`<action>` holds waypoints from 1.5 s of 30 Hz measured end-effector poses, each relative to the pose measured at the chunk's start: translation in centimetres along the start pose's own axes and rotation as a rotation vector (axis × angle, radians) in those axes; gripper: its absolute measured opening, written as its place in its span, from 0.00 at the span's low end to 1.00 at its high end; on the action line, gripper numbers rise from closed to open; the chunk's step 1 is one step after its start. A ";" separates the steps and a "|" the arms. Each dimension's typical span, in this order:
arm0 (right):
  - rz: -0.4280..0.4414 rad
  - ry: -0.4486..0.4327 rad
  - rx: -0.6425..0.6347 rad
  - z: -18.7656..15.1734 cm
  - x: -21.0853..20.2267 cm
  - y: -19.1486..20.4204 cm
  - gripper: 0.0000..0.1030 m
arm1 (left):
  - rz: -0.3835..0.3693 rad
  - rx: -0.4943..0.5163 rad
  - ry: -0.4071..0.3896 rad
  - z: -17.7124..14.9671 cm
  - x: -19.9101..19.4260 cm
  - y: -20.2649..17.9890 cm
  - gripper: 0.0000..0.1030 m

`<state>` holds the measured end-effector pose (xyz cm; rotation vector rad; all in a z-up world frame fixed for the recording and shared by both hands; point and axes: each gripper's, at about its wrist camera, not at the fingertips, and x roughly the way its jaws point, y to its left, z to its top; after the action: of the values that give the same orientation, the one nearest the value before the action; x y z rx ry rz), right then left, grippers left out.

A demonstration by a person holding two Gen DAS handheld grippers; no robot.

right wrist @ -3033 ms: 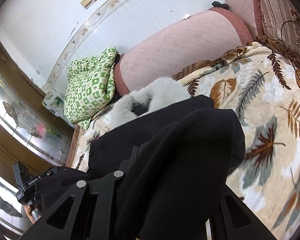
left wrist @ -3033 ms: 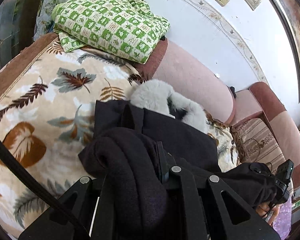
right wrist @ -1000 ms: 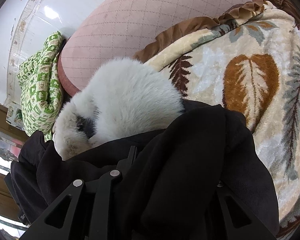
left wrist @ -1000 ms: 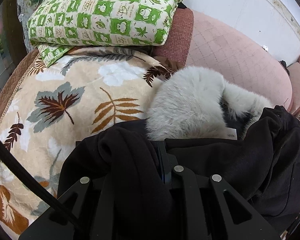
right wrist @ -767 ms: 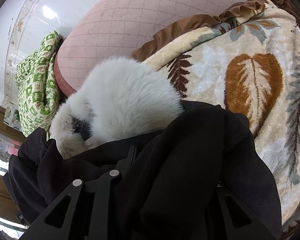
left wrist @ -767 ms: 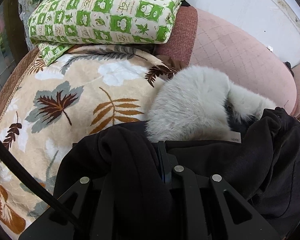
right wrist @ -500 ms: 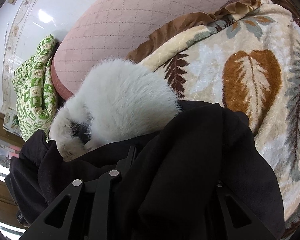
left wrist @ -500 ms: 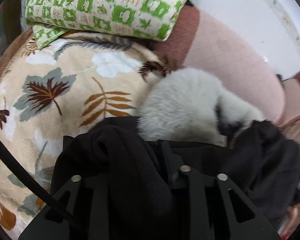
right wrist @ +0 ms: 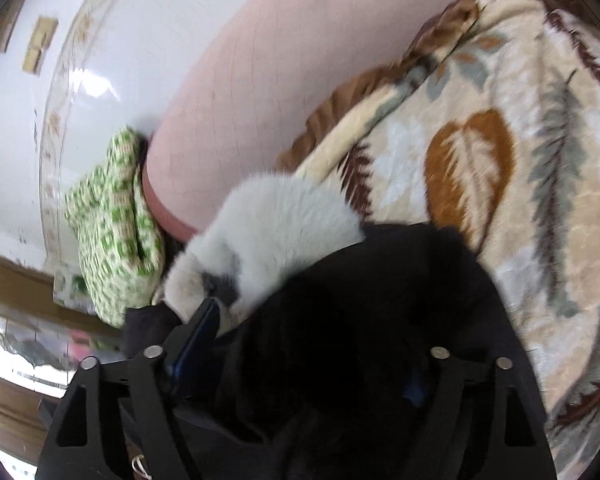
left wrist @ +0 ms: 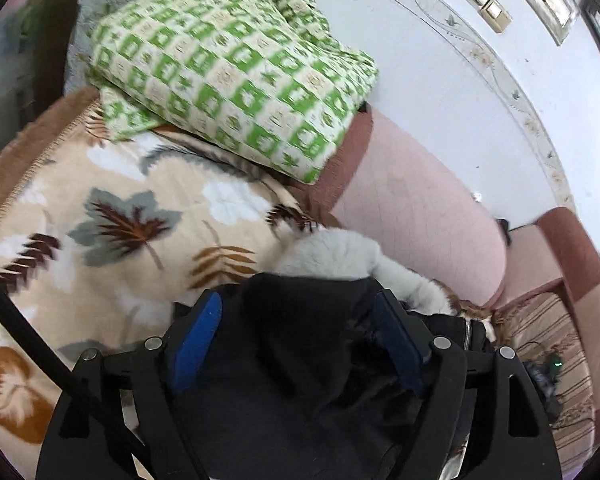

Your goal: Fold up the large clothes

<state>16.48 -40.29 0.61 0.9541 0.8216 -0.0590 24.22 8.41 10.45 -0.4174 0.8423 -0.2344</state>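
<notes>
Left claw (left wrist: 300, 320): jaws spread wide, black coat (left wrist: 312, 360) bunched loose between them. Right claw (right wrist: 312, 344): also wide, coat draped across it. Coat's grey fur collar (right wrist: 276, 228) lies on leaf-print blanket (left wrist: 100, 220) near sofa's back edge, beside green checked cushion (left wrist: 236, 68).

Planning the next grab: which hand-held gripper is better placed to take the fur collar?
Probably the right hand-held gripper: it is open, and its blue pad touches the fur collar. The left hand-held gripper is open too, but a black coat fold sits between it and the collar.
</notes>
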 end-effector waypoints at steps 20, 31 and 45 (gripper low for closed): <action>-0.125 -0.025 -0.588 -13.8 -6.2 14.0 0.50 | 0.263 0.203 -0.093 -13.4 -6.4 1.3 0.76; -0.390 0.018 -0.625 -11.6 9.7 15.3 0.50 | 0.274 0.190 -0.082 -13.7 -3.5 4.7 0.76; -0.495 -0.056 -0.660 -11.1 12.4 16.2 0.63 | 0.354 0.205 -0.133 -14.3 -3.4 5.4 0.76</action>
<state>24.91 -18.64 0.53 0.1171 0.9271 -0.2262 11.33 10.70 1.85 -0.0866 0.7388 0.0355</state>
